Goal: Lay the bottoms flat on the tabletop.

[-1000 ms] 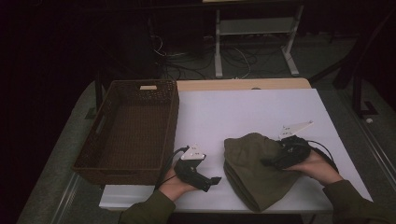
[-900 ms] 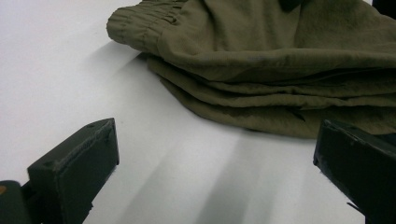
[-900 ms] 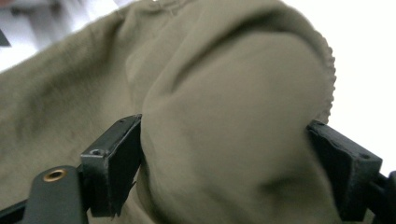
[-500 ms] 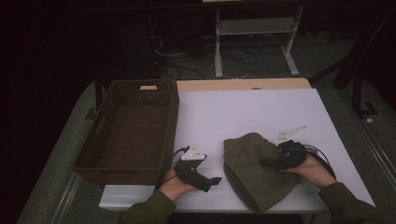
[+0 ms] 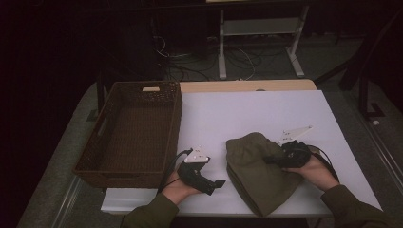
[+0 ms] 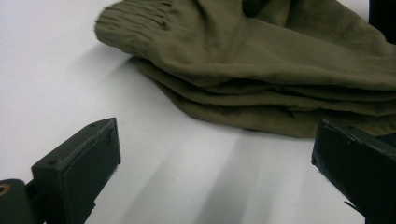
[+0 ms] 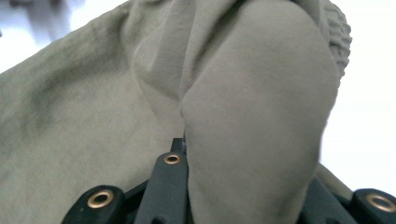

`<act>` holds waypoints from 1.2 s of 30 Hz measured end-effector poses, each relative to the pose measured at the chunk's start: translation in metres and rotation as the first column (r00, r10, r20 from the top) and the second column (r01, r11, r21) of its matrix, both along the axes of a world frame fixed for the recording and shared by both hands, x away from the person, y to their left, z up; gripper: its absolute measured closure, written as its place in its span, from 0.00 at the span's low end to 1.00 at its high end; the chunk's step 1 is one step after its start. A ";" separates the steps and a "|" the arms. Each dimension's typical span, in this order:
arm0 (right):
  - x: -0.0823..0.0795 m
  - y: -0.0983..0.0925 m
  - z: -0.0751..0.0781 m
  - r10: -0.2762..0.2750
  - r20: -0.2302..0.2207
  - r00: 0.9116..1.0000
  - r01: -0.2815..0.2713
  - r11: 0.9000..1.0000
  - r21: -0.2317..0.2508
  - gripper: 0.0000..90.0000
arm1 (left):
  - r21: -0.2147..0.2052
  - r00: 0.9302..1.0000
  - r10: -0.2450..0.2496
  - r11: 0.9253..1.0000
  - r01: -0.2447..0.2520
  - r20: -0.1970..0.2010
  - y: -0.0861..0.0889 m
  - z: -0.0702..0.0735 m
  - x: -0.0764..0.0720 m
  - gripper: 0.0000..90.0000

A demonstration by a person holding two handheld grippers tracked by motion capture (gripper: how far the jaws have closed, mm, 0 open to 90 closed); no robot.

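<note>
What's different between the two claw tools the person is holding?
The left gripper has its jaws wide apart with nothing between them; the right gripper has just closed on a fold of the green garment. The left rests beside the garment, the right on it. Both are black and hand-held.

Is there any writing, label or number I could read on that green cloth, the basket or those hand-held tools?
None can be read.
The pale tag on the wicker basket rim is too small and blurred to tell.
The olive garment shows no print.
</note>
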State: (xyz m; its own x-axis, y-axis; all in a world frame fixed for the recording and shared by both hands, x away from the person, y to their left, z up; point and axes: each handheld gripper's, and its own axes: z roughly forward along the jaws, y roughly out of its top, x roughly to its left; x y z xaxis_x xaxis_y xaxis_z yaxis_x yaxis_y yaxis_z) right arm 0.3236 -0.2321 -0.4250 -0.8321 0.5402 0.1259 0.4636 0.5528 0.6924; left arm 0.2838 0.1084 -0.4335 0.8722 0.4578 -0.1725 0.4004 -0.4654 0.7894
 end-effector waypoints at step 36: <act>0.032 -0.011 0.043 -0.129 0.061 0.990 0.123 0.988 0.092 0.35 | -0.009 1.000 0.002 1.000 -0.002 0.001 0.002 0.001 -0.001 0.01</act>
State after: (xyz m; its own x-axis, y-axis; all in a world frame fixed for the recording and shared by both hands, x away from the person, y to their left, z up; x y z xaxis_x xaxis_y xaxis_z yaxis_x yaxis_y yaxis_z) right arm 0.3554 -0.2428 -0.3821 -0.7661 0.6306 0.1242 0.4773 0.4287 0.7671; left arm 0.2826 0.1108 -0.4324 0.8715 0.4579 -0.1755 0.4002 -0.4574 0.7941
